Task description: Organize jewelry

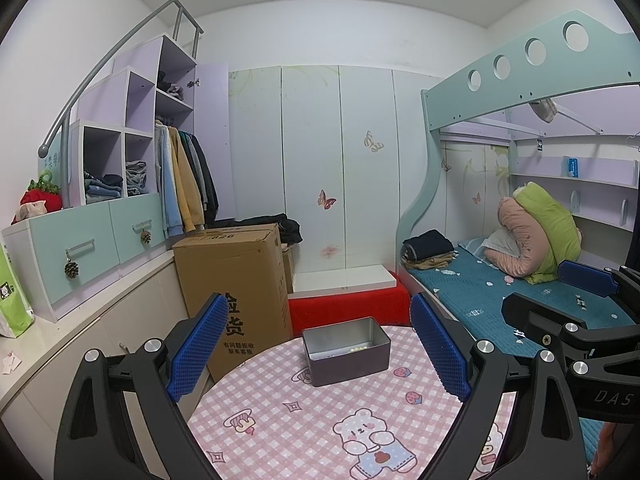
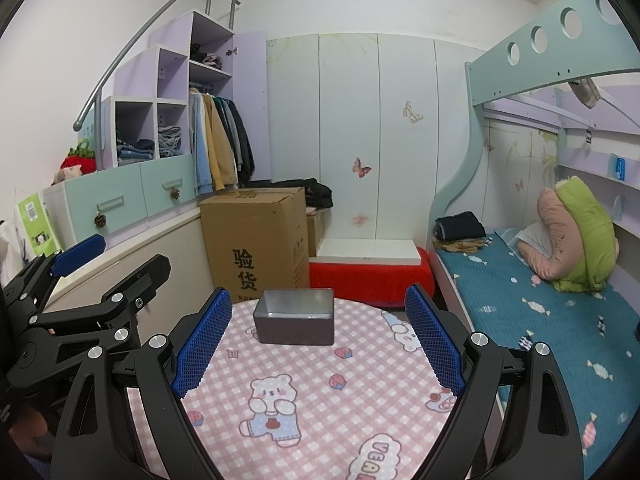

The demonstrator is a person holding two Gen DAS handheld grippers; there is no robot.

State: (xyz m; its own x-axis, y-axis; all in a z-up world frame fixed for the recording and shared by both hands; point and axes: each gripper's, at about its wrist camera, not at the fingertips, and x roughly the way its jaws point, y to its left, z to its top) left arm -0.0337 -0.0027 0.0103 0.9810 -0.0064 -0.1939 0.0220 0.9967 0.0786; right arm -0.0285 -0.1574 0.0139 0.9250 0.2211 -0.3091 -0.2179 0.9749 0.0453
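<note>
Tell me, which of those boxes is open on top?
The small grey tin on the pink checked tablecloth. It has no lid, so you see inside; the big cardboard box behind it is closed.

A round table (image 1: 304, 420) carries the scene, covered with a pink-and-white checked cloth (image 2: 320, 392) printed with cartoon bears and strawberries. Toward its far edge an open rectangular metal tin (image 1: 346, 350) stands directly on the cloth, dark grey outside, silvery inside. A few small pale beads (image 1: 358, 349) lie on the tin's bottom.
</note>
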